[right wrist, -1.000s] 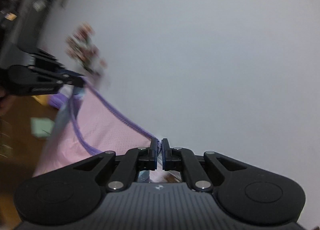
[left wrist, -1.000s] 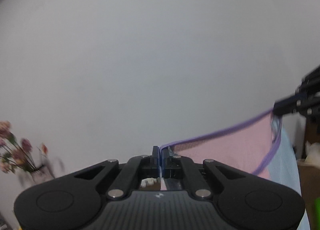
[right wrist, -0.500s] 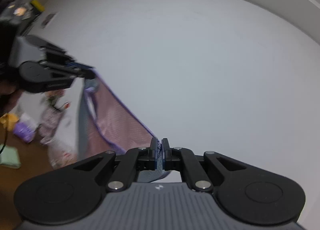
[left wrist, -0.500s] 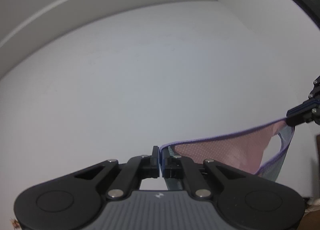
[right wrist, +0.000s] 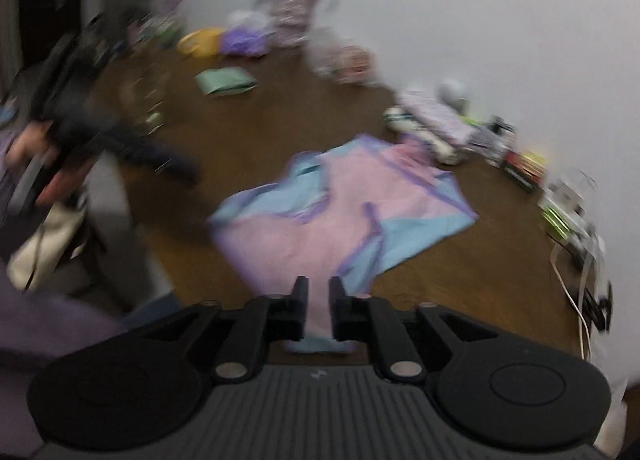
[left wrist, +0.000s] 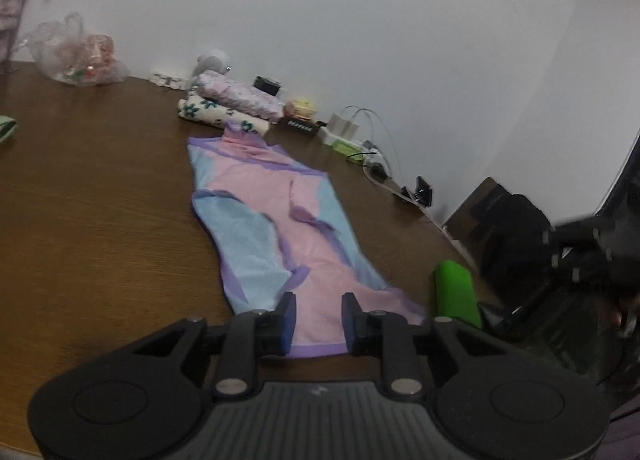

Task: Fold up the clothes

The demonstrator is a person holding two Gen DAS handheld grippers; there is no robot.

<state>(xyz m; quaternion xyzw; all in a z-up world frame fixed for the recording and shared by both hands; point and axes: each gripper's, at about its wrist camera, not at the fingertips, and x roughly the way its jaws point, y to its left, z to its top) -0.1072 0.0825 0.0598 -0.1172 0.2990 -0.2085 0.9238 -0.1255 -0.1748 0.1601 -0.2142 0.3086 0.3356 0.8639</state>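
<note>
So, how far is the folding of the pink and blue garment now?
Done: the pink and blue garment lies spread on the brown table, with its side panels turned inward, and folded clothes sit stacked by the wall. In hand: nothing; the left hand-held gripper and the right hand-held gripper are both open above its near hem. Left: folding it into a compact bundle and adding it to the stack.

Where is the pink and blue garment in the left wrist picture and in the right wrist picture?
Left wrist view: the pink and blue garment lies spread on the brown table, running from centre to between the open hand-held gripper fingers.
Right wrist view: centre, blurred, above the open hand-held gripper.
Shared landmark: the folded floral clothes beyond its far end.
</note>
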